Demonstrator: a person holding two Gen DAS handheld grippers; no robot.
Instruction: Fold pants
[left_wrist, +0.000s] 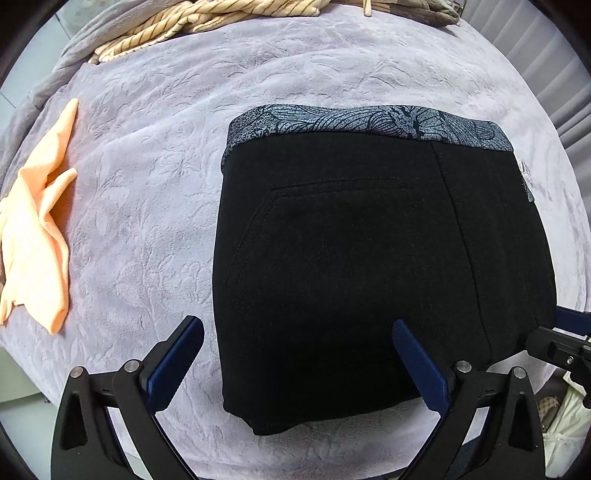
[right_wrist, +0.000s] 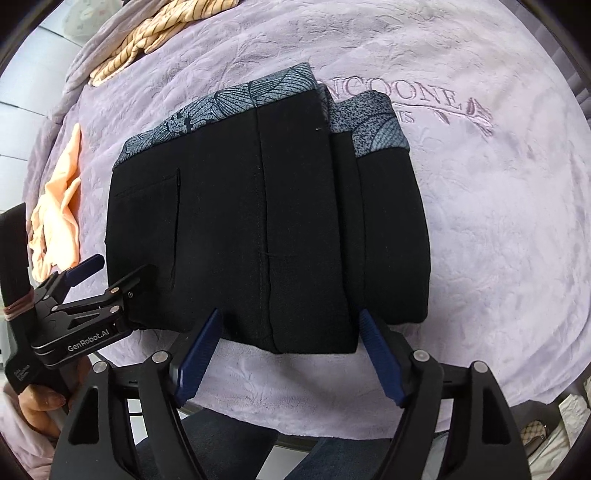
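The black pants (left_wrist: 351, 266) lie folded into a compact stack on the lilac blanket (left_wrist: 147, 206), their grey leaf-print waistband (left_wrist: 362, 122) at the far edge. My left gripper (left_wrist: 295, 325) is open over the stack's near left corner, holding nothing. In the right wrist view the pants (right_wrist: 258, 221) show stacked layers with the waistband (right_wrist: 236, 99) at the back. My right gripper (right_wrist: 290, 317) is open at the stack's near edge, empty. The left gripper (right_wrist: 114, 264) shows there at the pants' left side; the right gripper's tip (left_wrist: 569, 321) shows at the left view's right edge.
An orange cloth (left_wrist: 37, 236) lies on the blanket to the left, also seen in the right wrist view (right_wrist: 55, 206). A striped cream garment (left_wrist: 177, 22) is bunched at the back. Embroidered lettering (right_wrist: 436, 103) marks the blanket right of the pants. The blanket's near edge drops off just behind both grippers.
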